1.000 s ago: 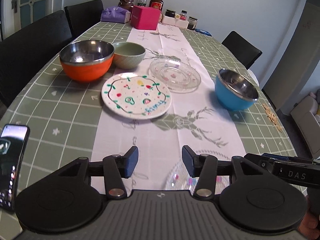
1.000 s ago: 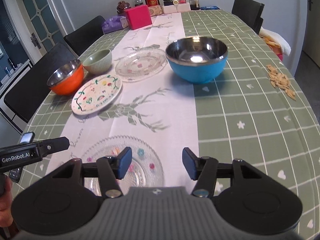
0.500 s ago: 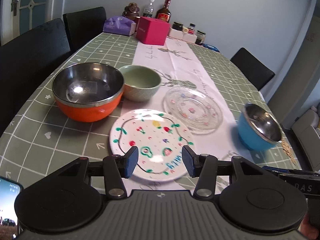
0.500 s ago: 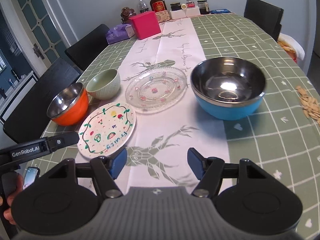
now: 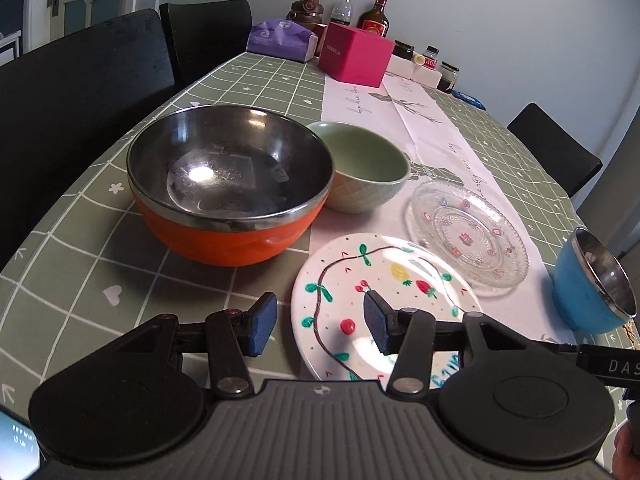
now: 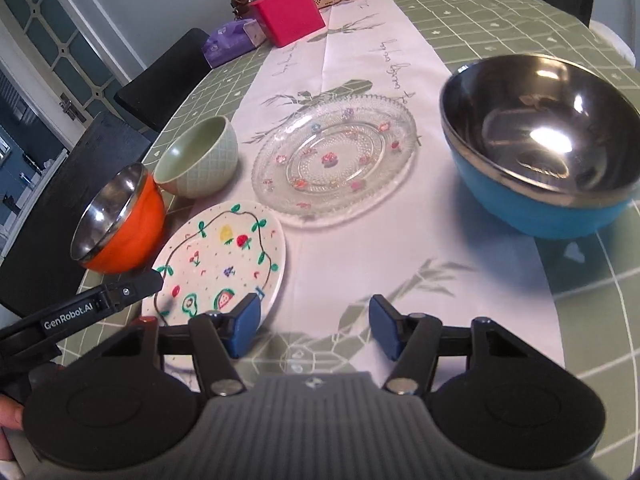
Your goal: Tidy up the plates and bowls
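Observation:
An orange steel-lined bowl [image 5: 230,188] stands at the left, with a green ceramic bowl [image 5: 362,168] touching its right side. A white painted plate [image 5: 384,296] lies in front of them, and a clear glass plate [image 5: 468,236] beside it. A blue steel-lined bowl [image 6: 540,140] stands to the right. My left gripper [image 5: 320,326] is open and empty, low over the near left edge of the painted plate. My right gripper [image 6: 314,330] is open and empty above the white runner, its left finger by the painted plate [image 6: 224,264].
A pink box [image 5: 356,58], a purple tissue pack [image 5: 280,40], bottles [image 5: 374,12] and jars stand at the table's far end. Black chairs [image 5: 80,92] line the left side and another [image 5: 556,148] stands at the far right. A phone [image 5: 16,440] lies at the near left.
Both grippers have moved forward over the table toward the dishes. The left one has come down close to the painted plate. A near glass plate has dropped out of view.

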### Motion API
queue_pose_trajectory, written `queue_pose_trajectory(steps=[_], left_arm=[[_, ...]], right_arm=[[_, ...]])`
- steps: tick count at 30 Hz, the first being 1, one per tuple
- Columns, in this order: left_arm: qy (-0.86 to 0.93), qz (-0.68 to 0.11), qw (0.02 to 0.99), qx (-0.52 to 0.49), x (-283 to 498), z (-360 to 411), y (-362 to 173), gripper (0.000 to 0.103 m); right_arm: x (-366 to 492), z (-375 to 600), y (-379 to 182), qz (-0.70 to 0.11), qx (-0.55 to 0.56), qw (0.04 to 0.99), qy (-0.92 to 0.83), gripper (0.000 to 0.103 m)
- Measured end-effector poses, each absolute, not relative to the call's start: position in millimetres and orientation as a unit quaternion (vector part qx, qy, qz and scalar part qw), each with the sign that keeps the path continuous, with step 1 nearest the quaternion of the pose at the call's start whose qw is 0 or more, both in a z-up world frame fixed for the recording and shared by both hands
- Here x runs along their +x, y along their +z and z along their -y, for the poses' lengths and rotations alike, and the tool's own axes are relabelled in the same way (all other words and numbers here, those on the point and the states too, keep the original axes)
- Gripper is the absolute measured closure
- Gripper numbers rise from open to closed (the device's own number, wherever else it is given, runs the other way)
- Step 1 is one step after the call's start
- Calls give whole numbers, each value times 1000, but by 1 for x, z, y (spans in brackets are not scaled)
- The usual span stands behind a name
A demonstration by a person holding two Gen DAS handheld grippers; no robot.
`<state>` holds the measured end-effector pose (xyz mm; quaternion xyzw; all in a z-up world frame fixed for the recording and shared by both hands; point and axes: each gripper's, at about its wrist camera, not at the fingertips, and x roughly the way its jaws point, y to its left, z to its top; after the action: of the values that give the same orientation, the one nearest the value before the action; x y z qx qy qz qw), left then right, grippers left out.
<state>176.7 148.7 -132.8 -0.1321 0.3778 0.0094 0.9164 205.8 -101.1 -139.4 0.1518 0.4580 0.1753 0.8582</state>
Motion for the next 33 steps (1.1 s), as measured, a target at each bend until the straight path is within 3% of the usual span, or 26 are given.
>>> queue_pose_trajectory(steps=[3,10,17,24,26,33], left_arm=[[6,-380,915,-137,181,-152,-137,47],[-2,-386,912,-141,185,-153,-142,64],[-3,-386,911,-145,186,-153,-142,70],[-2,-388,908,-158,186,-159,-143,76],[8,-393,909,-140,186,-155,-141,83],[59,-374,923,-63,179,-135,-124,76]], right_arm=[[214,96,-140,-459,161,854,185,50],[225,87,-143,-459,172,849,195,61],[229,85,-151,-471,208,830,215,81],[231,85,-152,-473,208,830,211,87],[230,83,-150,-472,194,833,213,88],[233,98,-144,-460,187,848,187,80]])
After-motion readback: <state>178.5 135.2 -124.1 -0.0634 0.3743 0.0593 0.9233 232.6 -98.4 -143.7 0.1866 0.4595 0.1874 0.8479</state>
